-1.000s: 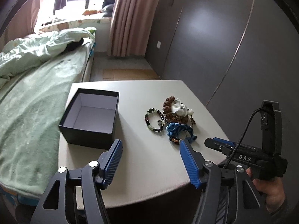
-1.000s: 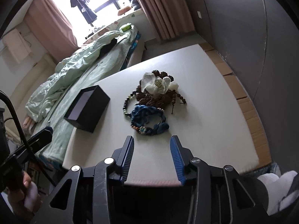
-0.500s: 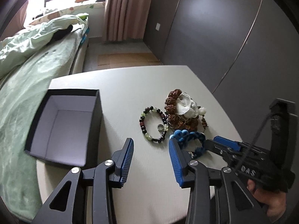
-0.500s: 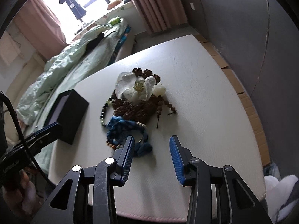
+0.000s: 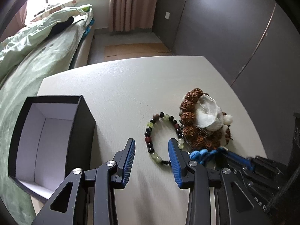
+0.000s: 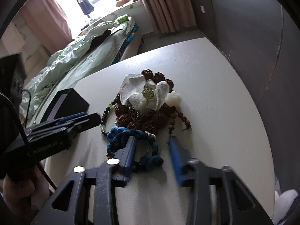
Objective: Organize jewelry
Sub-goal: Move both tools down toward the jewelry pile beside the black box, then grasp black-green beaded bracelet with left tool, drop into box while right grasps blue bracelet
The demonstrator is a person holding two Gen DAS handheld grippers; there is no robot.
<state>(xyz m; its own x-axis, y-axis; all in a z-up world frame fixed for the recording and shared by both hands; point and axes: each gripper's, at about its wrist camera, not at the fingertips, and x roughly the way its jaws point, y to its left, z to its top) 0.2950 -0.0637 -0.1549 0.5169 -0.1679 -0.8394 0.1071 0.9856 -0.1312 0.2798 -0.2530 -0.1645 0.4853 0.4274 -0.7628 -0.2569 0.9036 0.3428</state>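
Note:
A pile of jewelry lies on the white table (image 5: 120,86): a bead bracelet (image 5: 150,140) of black, green and red beads, a brown rudraksha strand (image 5: 189,116) with a white flower piece (image 5: 207,115), and a blue braided bracelet (image 6: 120,133). My left gripper (image 5: 151,148) is open, its fingers straddling the near side of the bead bracelet. My right gripper (image 6: 152,145) is open over the blue bracelet, its left finger (image 6: 129,150) lying across it. An open black box (image 5: 46,140) with a pale lining stands at left.
A bed with a green quilt (image 5: 37,43) runs along the table's left side. Grey wardrobe doors (image 5: 243,28) stand to the right. Pink curtains (image 5: 131,3) and a window are at the back. The table's rounded front edge is close below both grippers.
Both grippers have moved forward and down toward the jewelry. The left one now straddles the bead bracelet; the right one has reached the blue bracelet. Both stayed open.

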